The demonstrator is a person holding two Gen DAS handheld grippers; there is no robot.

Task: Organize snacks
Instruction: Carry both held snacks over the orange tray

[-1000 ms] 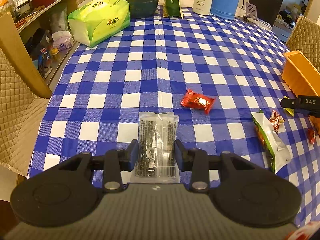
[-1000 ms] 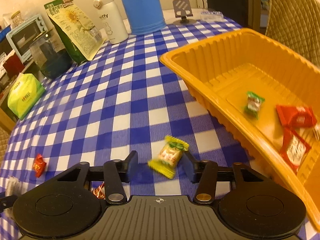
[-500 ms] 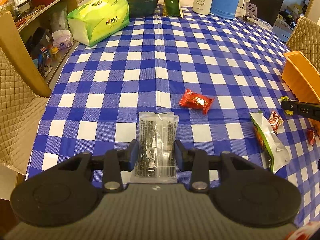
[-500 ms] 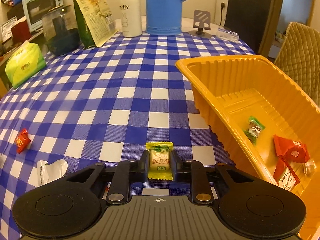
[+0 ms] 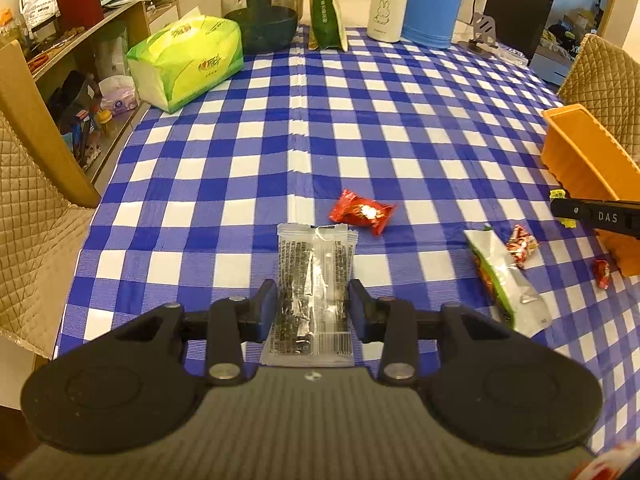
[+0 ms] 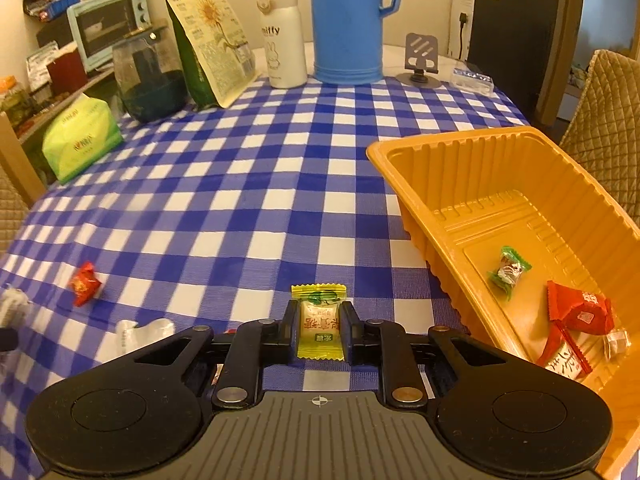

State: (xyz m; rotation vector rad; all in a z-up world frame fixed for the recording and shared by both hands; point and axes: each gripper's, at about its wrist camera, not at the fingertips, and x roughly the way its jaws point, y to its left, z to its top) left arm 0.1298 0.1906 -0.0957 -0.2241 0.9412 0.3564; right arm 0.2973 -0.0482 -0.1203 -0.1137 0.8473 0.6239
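My left gripper (image 5: 313,312) is shut on a clear snack packet with black print (image 5: 314,280), holding it just over the blue checked tablecloth (image 5: 360,120). The yellow candy (image 6: 320,326) sits pinched in my shut right gripper (image 6: 320,328), raised slightly off the cloth beside the orange tray (image 6: 404,160). That tray holds a green candy (image 6: 508,272) and red packets (image 6: 580,312). Loose on the cloth lie a red candy (image 5: 362,214), a green-and-white packet (image 5: 504,280), a small red-white candy (image 5: 522,246) and a small red one (image 5: 602,274). The right gripper's finger (image 5: 592,216) shows at the left view's right edge.
At the table's far end stand a green tissue pack (image 5: 188,64), a glass jar (image 5: 260,12), a seed bag (image 6: 212,36), a white bottle (image 6: 282,36), a blue jug (image 6: 348,20) and a phone stand (image 6: 420,60). Quilted chairs (image 6: 608,128) flank the table; shelves (image 5: 80,40) stand left.
My right gripper's jaws closed on the yellow candy, rolled level and rose a little with it. My left gripper kept its hold on the clear packet and barely shifted.
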